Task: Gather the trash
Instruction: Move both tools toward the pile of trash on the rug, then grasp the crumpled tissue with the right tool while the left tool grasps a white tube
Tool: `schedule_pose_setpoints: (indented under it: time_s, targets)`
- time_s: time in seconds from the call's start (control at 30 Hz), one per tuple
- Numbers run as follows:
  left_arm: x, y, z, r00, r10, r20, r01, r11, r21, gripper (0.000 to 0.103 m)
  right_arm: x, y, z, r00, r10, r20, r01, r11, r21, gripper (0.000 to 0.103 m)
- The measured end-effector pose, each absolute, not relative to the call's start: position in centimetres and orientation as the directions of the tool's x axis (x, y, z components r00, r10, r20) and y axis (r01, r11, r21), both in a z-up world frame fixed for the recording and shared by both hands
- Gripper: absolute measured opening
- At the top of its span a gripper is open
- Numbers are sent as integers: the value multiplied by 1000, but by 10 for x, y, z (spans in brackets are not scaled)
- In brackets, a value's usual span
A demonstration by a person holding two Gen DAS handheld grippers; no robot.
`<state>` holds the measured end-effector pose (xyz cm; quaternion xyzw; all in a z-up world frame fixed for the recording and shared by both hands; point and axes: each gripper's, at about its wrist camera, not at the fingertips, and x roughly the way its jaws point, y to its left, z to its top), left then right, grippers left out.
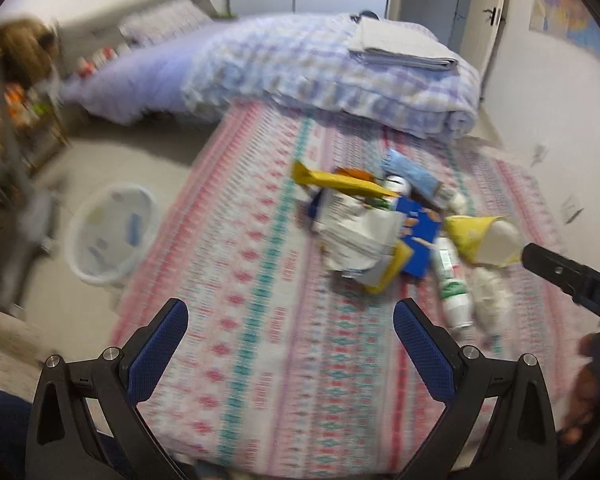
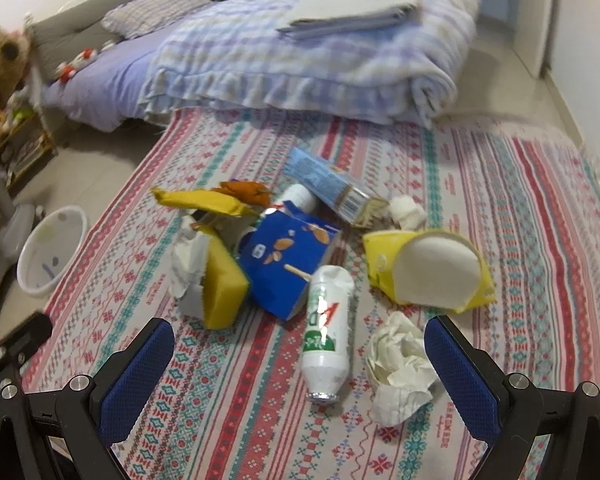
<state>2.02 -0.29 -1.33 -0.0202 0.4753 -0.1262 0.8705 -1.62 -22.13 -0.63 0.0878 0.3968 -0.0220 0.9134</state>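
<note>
A heap of trash lies on the patterned cloth (image 2: 520, 208): a blue carton (image 2: 284, 264), a white bottle (image 2: 326, 340), crumpled tissue (image 2: 400, 368), a crushed yellow cup (image 2: 428, 272), a yellow wrapper (image 2: 200, 200), a light blue box (image 2: 328, 184). My right gripper (image 2: 300, 364) is open, hovering just before the bottle and tissue. My left gripper (image 1: 290, 344) is open over bare cloth, left of the pile (image 1: 380, 232). The right gripper's dark tip (image 1: 560, 268) shows at the left wrist view's right edge. A white bin (image 1: 112, 232) stands on the floor left of the cloth.
A folded checked blanket (image 2: 300, 60) with a grey folded sheet on it lies behind the pile. A pillow (image 2: 156, 8) and purple bedding are further back. A shelf with toys and a plush bear (image 2: 0, 56) stands at the left. The bin (image 2: 52, 248) sits beside the cloth's left edge.
</note>
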Motion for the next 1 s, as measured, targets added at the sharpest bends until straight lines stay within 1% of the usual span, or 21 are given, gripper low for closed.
schedule_pose_setpoints:
  time_s: [0.03,0.07,0.13,0.2,0.27,0.37,0.43,0.53,0.57,0.6,0.63,0.67,0.7,0.77,0.8,0.87,0.97,1.0]
  targets:
    - [26,-4,-16,505,-285,-815,208,956,-205,103,-16,-226,-7,681,32,-732,124,979,159,103]
    - [33,-7,-18,502,-365,-784,221,931,-291,103,-14,-234,-9,676,39,-736,149,971,188,103]
    - [46,-18,-23,472,-447,-760,251,894,-370,103,-12,-252,-13,666,55,-744,206,945,253,103]
    - [56,-26,-31,422,-466,-777,250,884,-395,101,-10,-274,-21,648,70,-758,285,901,327,103]
    - [69,-40,-42,382,-440,-813,242,896,-371,98,-9,-295,-33,620,75,-781,370,850,375,103]
    - [82,-58,-56,337,-403,-851,235,911,-338,98,-10,-316,-54,574,61,-817,472,791,390,99]
    - [89,-68,-64,327,-364,-872,233,925,-299,98,-10,-325,-66,557,76,-827,507,758,410,98]
    - [101,-83,-76,359,-276,-891,229,952,-203,98,-10,-332,-81,543,117,-832,529,722,446,95]
    - [106,-86,-80,365,-261,-894,222,957,-188,95,-10,-333,-85,538,129,-833,532,714,455,95]
    - [110,-87,-84,362,-255,-897,218,958,-185,89,-11,-332,-86,535,133,-834,533,713,455,95]
    - [113,-86,-87,357,-255,-899,213,959,-187,75,-10,-332,-87,533,133,-836,532,716,453,95]
    - [115,-82,-91,346,-258,-902,200,960,-198,70,-10,-331,-87,530,128,-838,528,723,445,95]
    - [116,-75,-94,339,-276,-899,182,957,-225,70,-10,-329,-87,529,124,-839,525,730,439,95]
    - [113,-59,-97,347,-346,-872,163,938,-307,63,-8,-328,-88,523,114,-845,519,744,421,95]
    - [112,-52,-96,349,-366,-863,153,931,-333,62,-7,-328,-90,520,110,-847,519,747,416,95]
    - [110,-42,-92,365,-400,-841,138,916,-376,52,-6,-328,-95,512,108,-852,525,745,411,95]
    - [103,-33,-83,384,-429,-818,139,902,-409,47,-5,-331,-102,512,147,-846,526,725,444,94]
    - [101,-31,-81,379,-440,-814,144,897,-418,47,-4,-331,-103,512,160,-844,526,718,455,94]
